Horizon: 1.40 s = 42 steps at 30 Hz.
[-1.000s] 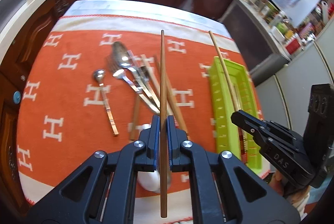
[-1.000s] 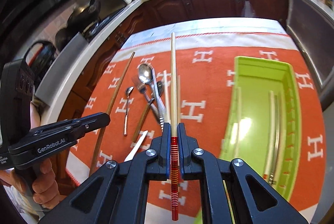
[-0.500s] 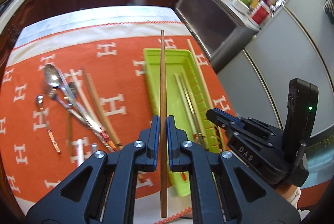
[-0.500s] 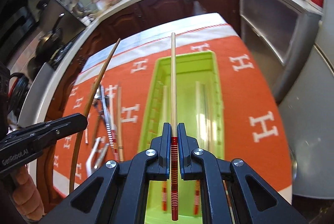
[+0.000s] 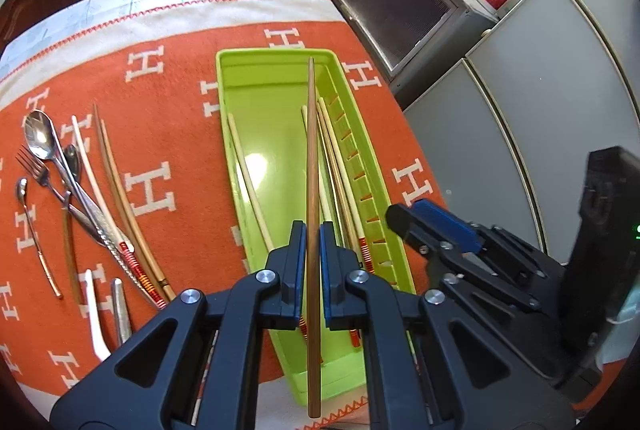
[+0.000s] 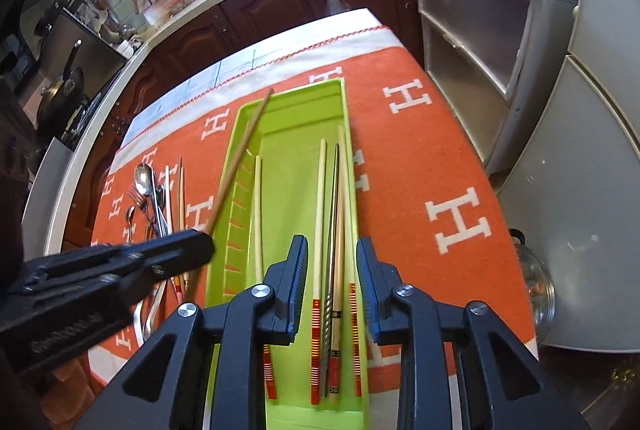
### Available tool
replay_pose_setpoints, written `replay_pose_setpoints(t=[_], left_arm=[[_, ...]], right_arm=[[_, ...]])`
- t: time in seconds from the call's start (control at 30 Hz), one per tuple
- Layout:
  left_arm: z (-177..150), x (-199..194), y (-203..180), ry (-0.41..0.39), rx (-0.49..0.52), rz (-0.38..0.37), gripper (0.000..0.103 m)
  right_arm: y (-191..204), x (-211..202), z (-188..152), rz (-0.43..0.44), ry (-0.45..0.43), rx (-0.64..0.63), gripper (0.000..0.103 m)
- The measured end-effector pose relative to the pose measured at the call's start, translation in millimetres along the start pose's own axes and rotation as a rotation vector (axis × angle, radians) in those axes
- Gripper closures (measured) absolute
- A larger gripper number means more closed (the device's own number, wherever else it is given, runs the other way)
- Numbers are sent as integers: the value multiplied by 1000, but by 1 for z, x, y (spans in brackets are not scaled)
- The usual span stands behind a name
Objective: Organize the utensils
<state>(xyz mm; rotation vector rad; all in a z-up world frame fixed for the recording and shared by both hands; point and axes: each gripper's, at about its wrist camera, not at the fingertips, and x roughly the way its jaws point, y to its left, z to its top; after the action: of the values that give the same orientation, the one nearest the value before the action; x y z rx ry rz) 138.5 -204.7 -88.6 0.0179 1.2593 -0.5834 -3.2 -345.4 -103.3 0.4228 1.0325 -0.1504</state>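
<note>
My left gripper is shut on a brown wooden chopstick, held lengthwise above the green tray. In the right wrist view, the same left gripper and brown chopstick come in from the left over the tray's left wall. The jaws of my right gripper are opening above the tray, with nothing pressed between the pads. A pale chopstick with a red-striped end lies among several others on the tray floor below the gap. In the left wrist view, the right gripper hovers at the tray's right rim.
A pile of spoons, a fork and more chopsticks lies on the orange cloth left of the tray. Grey cabinet fronts stand just beyond the table's right edge. A glass jar sits below that edge.
Both grippers swung right, from over the utensil pile to above the green tray. The right gripper's jaws have parted, and its red-striped chopstick now lies in the tray.
</note>
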Motion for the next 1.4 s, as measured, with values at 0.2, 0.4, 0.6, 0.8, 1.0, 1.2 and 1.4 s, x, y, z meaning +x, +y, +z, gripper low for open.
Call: replay_pose_setpoints(t=[0.2,0.4,0.6,0.8,1.0,1.2,1.4], left_arm=[[-1,7,-1,24,9,-11,98],[-5,-9,1,-1,21,1,98],[-11,-30,24,-30,-29,28,97],[-19,-54,58,-80,-82,99,97],[-28,-80,96,-137,-139,175,97],[-42,-103,129,-195,-183,239,97],[-54,-119,161,-223,-223,275,97]], right_arm=[[-3,-15,1,-38,-39,29,69],[-3,-16,0,-42,-32,43,69],[4,-13,-3,-39,-19,34,69],[22,-7,-6,-30,4,2,69],[50,-6,-7,-15,15,-57,69],[88,-7,-4,-5,25,-138,69],[129,-7,2,9,31,-213,69]])
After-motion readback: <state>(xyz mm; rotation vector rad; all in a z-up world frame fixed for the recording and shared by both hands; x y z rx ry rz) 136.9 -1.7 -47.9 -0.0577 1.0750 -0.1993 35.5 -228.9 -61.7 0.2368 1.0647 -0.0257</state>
